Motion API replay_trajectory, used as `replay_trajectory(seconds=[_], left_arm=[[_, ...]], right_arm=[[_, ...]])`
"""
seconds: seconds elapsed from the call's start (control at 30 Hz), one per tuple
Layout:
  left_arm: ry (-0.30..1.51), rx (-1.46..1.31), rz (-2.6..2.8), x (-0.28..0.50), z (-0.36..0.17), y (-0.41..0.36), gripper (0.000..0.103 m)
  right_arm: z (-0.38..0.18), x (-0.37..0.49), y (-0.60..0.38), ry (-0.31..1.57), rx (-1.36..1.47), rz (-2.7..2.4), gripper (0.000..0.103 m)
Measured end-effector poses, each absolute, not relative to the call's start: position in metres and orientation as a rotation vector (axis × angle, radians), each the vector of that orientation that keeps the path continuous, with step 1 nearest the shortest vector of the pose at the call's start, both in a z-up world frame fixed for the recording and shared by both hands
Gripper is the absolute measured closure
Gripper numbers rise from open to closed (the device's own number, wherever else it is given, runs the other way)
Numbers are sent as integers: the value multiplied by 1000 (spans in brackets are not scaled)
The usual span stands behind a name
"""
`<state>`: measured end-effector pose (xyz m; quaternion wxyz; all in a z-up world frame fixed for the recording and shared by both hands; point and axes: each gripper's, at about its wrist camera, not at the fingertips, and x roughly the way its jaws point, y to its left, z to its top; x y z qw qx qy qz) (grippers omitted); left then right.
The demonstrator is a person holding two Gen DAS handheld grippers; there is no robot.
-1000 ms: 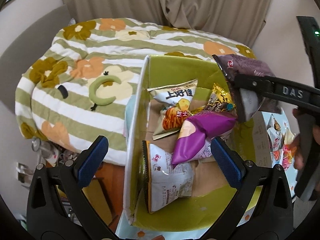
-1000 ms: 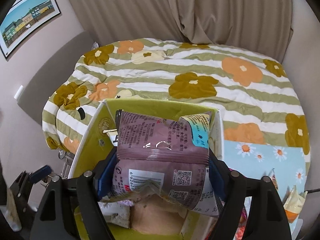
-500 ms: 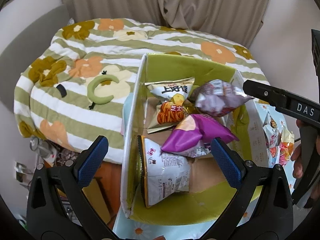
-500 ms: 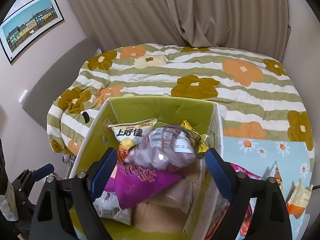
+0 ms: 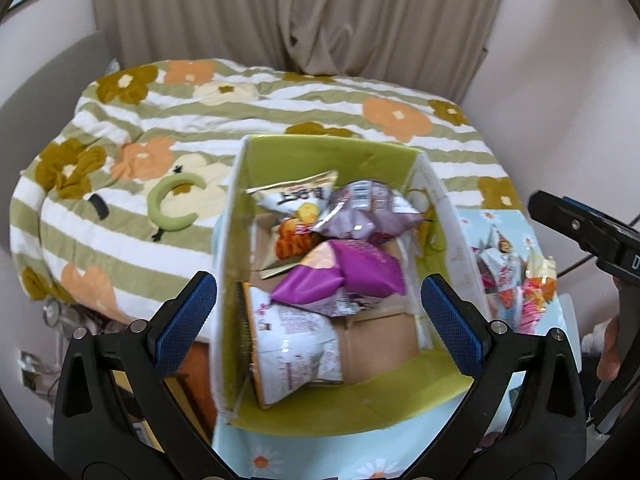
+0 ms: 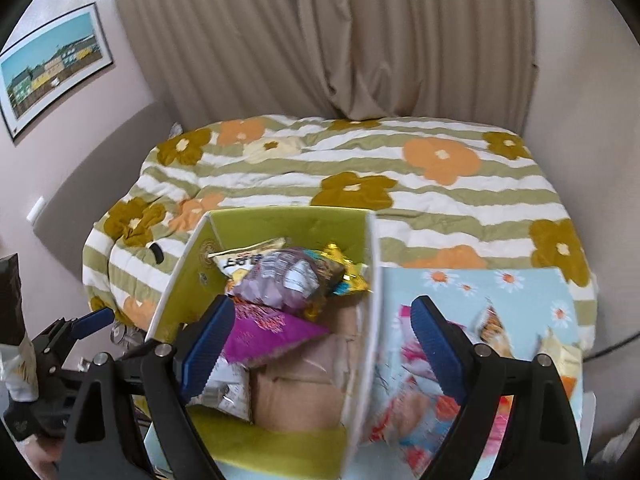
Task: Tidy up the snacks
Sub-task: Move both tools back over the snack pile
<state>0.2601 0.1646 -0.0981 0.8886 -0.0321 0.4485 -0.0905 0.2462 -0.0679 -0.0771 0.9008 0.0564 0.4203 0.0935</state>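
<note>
A green-lined cardboard box [image 5: 360, 152] holds several snack bags. A mauve bag [image 5: 368, 216] lies on top at the back, a bright purple bag [image 5: 344, 272] in the middle, a white bag [image 5: 292, 340] at the front. The box [image 6: 280, 220] and the mauve bag [image 6: 280, 280] also show in the right wrist view. My left gripper [image 5: 320, 316] is open and empty above the box's near end. My right gripper [image 6: 320, 340] is open and empty over the box's right wall. More snack bags [image 5: 516, 276] lie right of the box on a daisy-print cloth [image 6: 520, 280].
A bed with a striped flower quilt [image 6: 400, 184] lies behind the box. A green crescent cushion [image 5: 172, 204] rests on it. Curtains [image 6: 340, 40] hang behind. A picture [image 6: 52, 68] hangs on the left wall.
My right gripper let go of the mauve bag, which dropped into the box, then opened and pulled back to the right. My left gripper rose slightly, still open.
</note>
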Motion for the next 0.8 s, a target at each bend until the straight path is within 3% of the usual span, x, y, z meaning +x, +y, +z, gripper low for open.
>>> replay_trajectory(seconds=[0.33, 0.8], left_arm=[[898, -34, -264, 224, -83, 104, 1], [937, -27, -264, 157, -110, -19, 1]], right_arm=[[-65, 183, -141, 856, 110, 80, 16], [-112, 97, -246, 959, 74, 64, 16]])
